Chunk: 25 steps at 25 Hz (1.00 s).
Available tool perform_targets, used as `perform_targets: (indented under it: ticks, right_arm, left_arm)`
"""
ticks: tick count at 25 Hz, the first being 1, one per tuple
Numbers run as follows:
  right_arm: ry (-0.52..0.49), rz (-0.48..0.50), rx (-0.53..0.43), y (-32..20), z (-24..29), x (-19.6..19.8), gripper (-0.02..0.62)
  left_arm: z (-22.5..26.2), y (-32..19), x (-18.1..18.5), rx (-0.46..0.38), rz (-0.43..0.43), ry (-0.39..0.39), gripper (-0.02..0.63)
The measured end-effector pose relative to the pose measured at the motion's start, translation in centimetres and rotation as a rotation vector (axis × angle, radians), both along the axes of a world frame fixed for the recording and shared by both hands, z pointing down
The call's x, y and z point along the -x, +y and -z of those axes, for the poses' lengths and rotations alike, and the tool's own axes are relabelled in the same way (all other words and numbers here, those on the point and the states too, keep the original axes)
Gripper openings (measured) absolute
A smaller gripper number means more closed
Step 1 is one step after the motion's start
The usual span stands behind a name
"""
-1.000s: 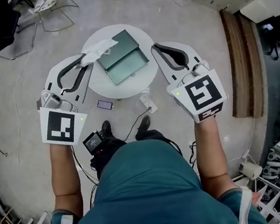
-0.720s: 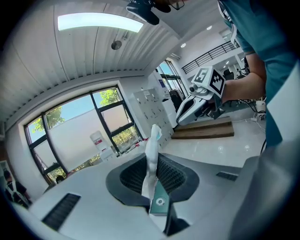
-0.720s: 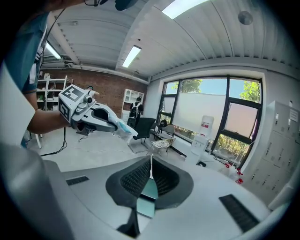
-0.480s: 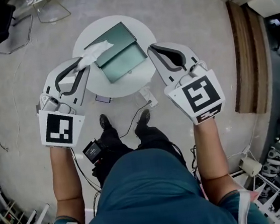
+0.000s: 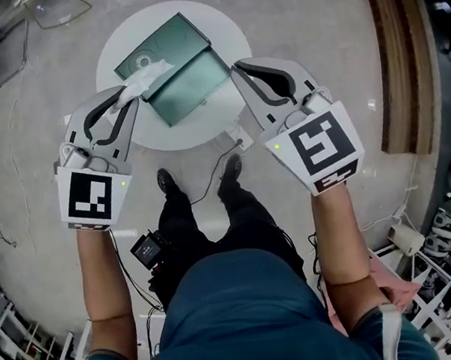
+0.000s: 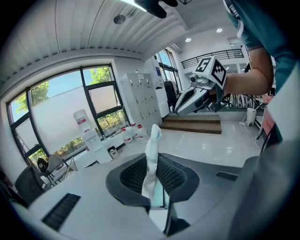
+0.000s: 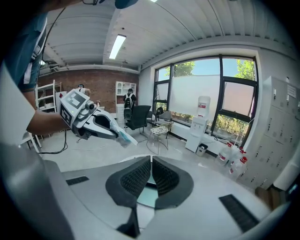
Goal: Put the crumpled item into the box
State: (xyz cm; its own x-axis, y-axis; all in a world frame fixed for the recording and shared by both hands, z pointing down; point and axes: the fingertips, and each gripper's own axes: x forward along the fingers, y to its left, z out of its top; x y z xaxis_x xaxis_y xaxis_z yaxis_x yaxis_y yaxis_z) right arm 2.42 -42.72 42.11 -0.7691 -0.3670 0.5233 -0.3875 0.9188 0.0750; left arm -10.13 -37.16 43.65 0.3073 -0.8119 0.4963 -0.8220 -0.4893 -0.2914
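Lowering both arms over the last moment has brought my tools closer to the round white surface [image 5: 218, 23] at the upper middle of the head view. The green box [image 5: 191, 88] lies open there, its lid folded back toward the upper left.

My left hand-held gripper [image 5: 129, 95] stays clamped on the crumpled item [image 5: 138, 81] — a pale, twisted wad. In the left gripper view it stands up between the ribbed pads. In the head view the wad now sits at the box's left edge, by the seam between lid and tray, and I cannot tell whether it is over the tray yet.

My right hand-held gripper [image 5: 237, 68] has its jaws drawn together with nothing between them. It hangs at the right of the box and carries nothing.

The grip has not changed — only the height and the approach. I judge the carry nearly finished. What remains is a short move toward the right of the frame, to bring the wad over the open tray, then a release. The wad looks light and may cling to a pad when I open.
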Motion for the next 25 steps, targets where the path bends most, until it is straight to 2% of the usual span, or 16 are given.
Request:
perform_targets:
  ticks: [8,14,25]
  right_arm:
    - [0.050,-0.028,0.063,-0.5,-5.7,-0.7,0.040]
    - [0.069,-0.030,0.090,0.0,-8.6,0.4,0.040]
    - [0.089,-0.040,0.134,0.1,-14.0,0.0,0.040]
  left_arm:
    - [-7.2,-1.5,0.5,0.075,0.001,0.027,0.069]
    - [-11.1,-1.4,1.8,0.123,0.008,0.038,0.069]
    - [-18.8,-1.1,1.4,0.215,0.030,0.059,0.071]
